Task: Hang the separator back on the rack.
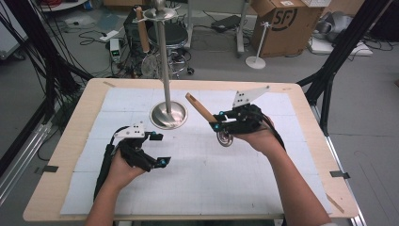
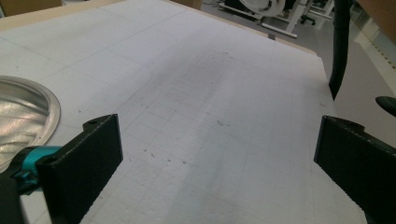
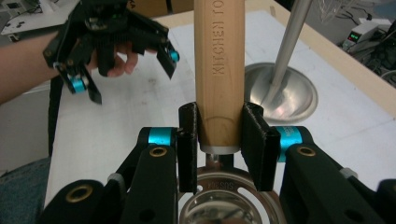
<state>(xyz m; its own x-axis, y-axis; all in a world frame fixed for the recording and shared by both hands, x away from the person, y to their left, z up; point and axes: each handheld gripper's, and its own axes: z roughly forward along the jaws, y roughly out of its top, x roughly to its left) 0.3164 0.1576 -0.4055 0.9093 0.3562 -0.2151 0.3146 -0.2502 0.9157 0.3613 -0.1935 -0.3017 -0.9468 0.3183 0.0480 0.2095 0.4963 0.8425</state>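
My right gripper (image 1: 217, 121) is shut on the wooden handle (image 1: 200, 108) of a metal kitchen utensil, held above the mat right of centre. In the right gripper view the two jaws clamp the handle (image 3: 219, 70) near its lower end, and the utensil's round metal head (image 3: 224, 200) hangs below them. The handle points up and left toward a steel stand (image 1: 168, 114) with a round base and a tall pole. A second wooden-handled utensil (image 1: 142, 33) hangs from the stand's top ring. My left gripper (image 1: 160, 149) rests low over the mat at the left, open and holding nothing (image 2: 219, 149).
A white gridded mat (image 1: 202, 174) covers the wooden table (image 1: 70, 127). The stand's base (image 2: 23, 116) lies just left of my left gripper. Beyond the table are a cardboard box (image 1: 287, 23), a stool, cables and black frame legs.
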